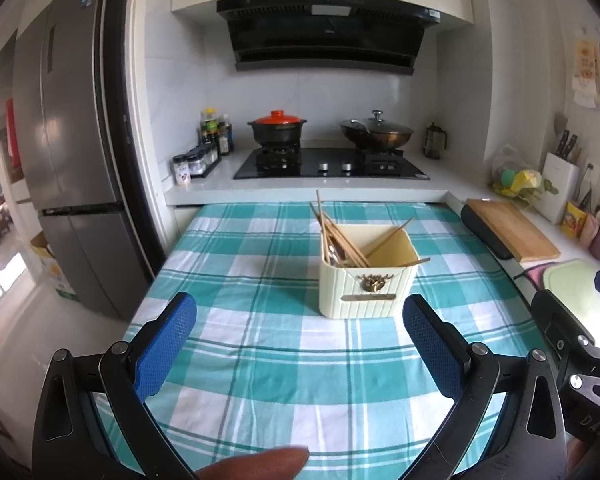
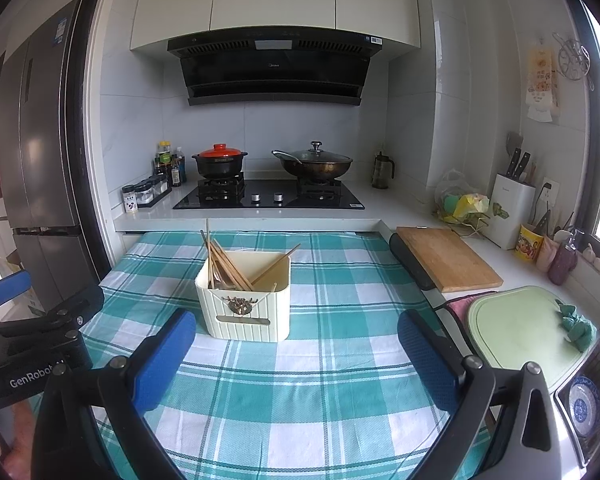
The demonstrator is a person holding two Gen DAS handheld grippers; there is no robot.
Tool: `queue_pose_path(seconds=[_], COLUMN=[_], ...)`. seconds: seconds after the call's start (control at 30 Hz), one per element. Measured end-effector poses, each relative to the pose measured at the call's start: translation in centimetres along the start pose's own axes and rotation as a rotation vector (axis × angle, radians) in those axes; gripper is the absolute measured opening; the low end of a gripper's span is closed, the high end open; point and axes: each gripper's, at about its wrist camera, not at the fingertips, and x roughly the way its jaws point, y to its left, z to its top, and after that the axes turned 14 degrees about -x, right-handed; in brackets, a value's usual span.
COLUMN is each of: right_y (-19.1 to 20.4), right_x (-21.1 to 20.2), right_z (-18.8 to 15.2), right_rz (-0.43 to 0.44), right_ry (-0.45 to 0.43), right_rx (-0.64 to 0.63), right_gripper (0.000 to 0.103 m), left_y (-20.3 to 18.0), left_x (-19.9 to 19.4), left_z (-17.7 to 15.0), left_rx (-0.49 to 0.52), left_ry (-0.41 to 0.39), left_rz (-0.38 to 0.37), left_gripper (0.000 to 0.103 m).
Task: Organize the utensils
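Both the left gripper (image 1: 300, 316) and right gripper (image 2: 296, 332) hang wide, empty. Chopsticks (image 2: 226, 266) sprawl in the cream holder (image 2: 246, 316); best pinch one stick near its top, lifting straight

Checked woven cloth (image 2: 320, 400), matt. Ribbed cream plastic caddy (image 2: 246, 320), wooden chopsticks (image 2: 228, 268). Gripper pads (image 2: 160, 364) textured blue rubber.

The teal-and-white plaid tablecloth (image 2: 300, 380) carries a cream ribbed plastic utensil box (image 2: 246, 312) holding tan wooden chopsticks (image 2: 228, 266). Both black grippers wear blue textured finger pads (image 1: 166, 344). Behind stand a black clay pot with orange-red lid (image 2: 219, 159) and a pale green cutting board (image 2: 520, 332)
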Motion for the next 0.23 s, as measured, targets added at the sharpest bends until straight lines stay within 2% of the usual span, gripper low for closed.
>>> queue_pose_path(seconds=[0.23], right_y=[-0.58], right_x=[0.00], right_z=[-0.04], right_rz=[0.002], right_ry=[0.004], right_rx=[0.001], right_gripper=[0.103], left_y=[0.22], left_x=[-0.14], left_z=[-0.10], left_rx=[-0.027], left_ry=[-0.007], left_rz=[-0.038], left_gripper=[0.103])
